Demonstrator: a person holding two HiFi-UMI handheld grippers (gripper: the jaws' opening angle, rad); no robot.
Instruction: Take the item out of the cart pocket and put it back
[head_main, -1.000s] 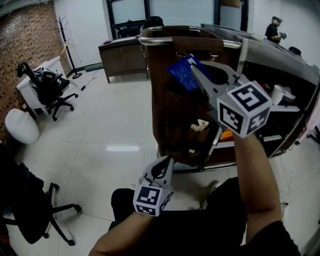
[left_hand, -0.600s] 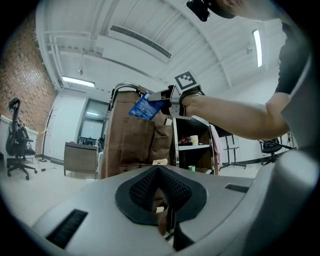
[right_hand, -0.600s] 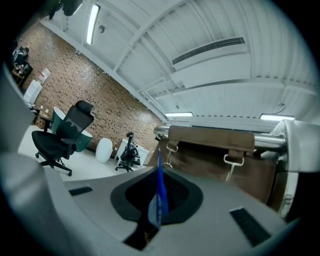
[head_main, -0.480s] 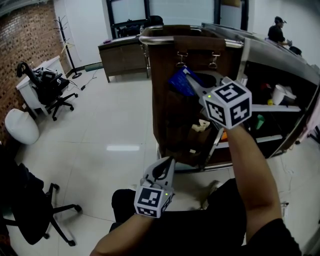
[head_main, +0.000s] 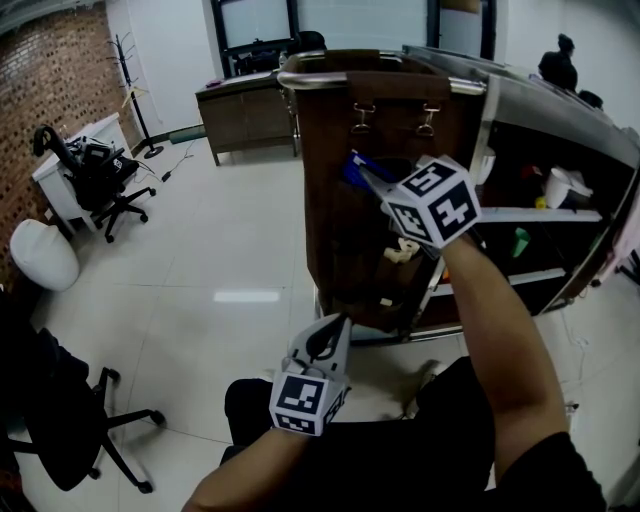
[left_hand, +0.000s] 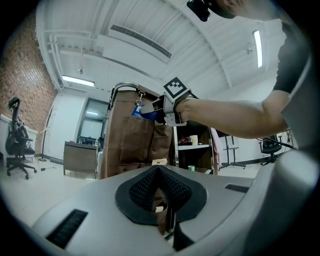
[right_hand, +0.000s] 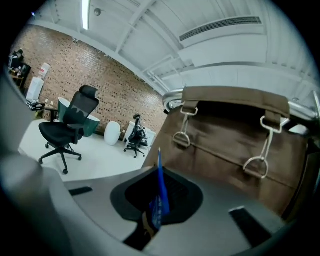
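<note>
A flat blue packet (head_main: 356, 166) is pinched in my right gripper (head_main: 368, 176), which is shut on it. The packet's tip is right against the front of the brown fabric cart bag (head_main: 335, 250), just below the bag's two metal clips (head_main: 362, 113). From the right gripper view the packet (right_hand: 160, 192) stands edge-on between the pads, with the bag (right_hand: 225, 145) close ahead. My left gripper (head_main: 325, 338) hangs low near my lap, shut and holding nothing. In the left gripper view the right gripper (left_hand: 167, 107) and the packet (left_hand: 144, 113) show against the bag.
The cart's metal handle (head_main: 300, 78) runs over the bag; its shelves (head_main: 540, 215) hold small items at right. A pale object (head_main: 402, 250) sticks out of a lower pocket. Office chairs (head_main: 105, 185), a wooden desk (head_main: 245, 110) and a far person (head_main: 558, 68) surround the tiled floor.
My right gripper has come down and to the left with the blue packet, closer to the bag's front. The left gripper has stayed where it was.
</note>
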